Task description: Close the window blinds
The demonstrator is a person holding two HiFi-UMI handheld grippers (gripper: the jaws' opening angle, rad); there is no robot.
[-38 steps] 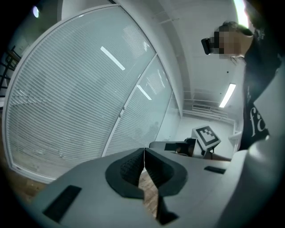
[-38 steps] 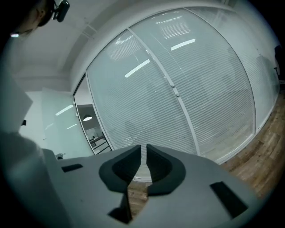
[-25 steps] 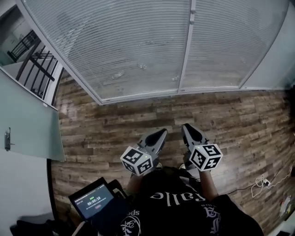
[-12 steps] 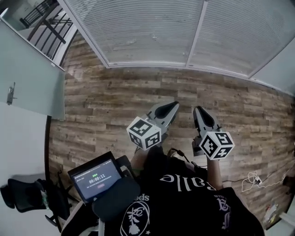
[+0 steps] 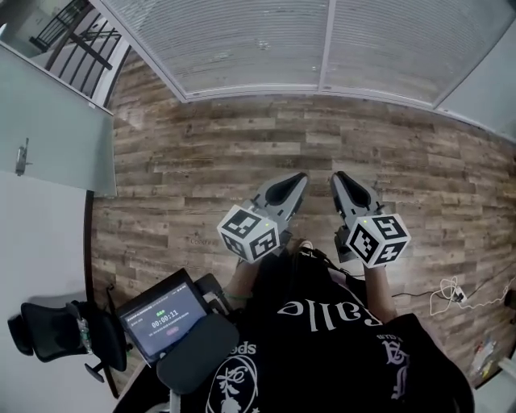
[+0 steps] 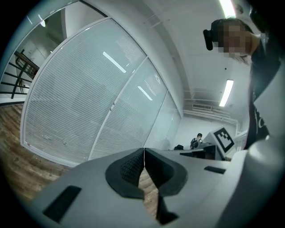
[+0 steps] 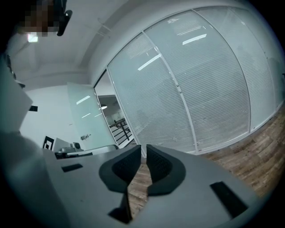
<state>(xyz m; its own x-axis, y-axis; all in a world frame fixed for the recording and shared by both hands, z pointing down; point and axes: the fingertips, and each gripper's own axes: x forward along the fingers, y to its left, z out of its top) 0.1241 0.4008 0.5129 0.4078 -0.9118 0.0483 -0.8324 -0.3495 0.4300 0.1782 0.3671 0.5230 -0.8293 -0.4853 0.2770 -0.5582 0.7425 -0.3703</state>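
White slatted blinds (image 5: 242,40) hang lowered over two window panes, split by a white mullion (image 5: 326,44). They fill the top of the head view, beyond a strip of wooden floor. The blinds also show in the left gripper view (image 6: 75,98) and the right gripper view (image 7: 209,80), well ahead of the jaws. My left gripper (image 5: 297,179) and right gripper (image 5: 339,179) are held side by side in front of my body and point toward the window. Each has its jaws together with nothing between them, seen close up for the left gripper (image 6: 144,151) and the right gripper (image 7: 144,149).
A frosted glass door (image 5: 48,105) with a handle (image 5: 24,155) stands at the left, with a dark stair railing (image 5: 72,24) behind it. A tablet (image 5: 165,321) showing a timer and a black chair (image 5: 56,335) sit at lower left. A white cable (image 5: 447,294) lies on the floor at right.
The window has slid higher in the head view and more floor lies between me and it. Both grippers stay side by side with their jaws together.
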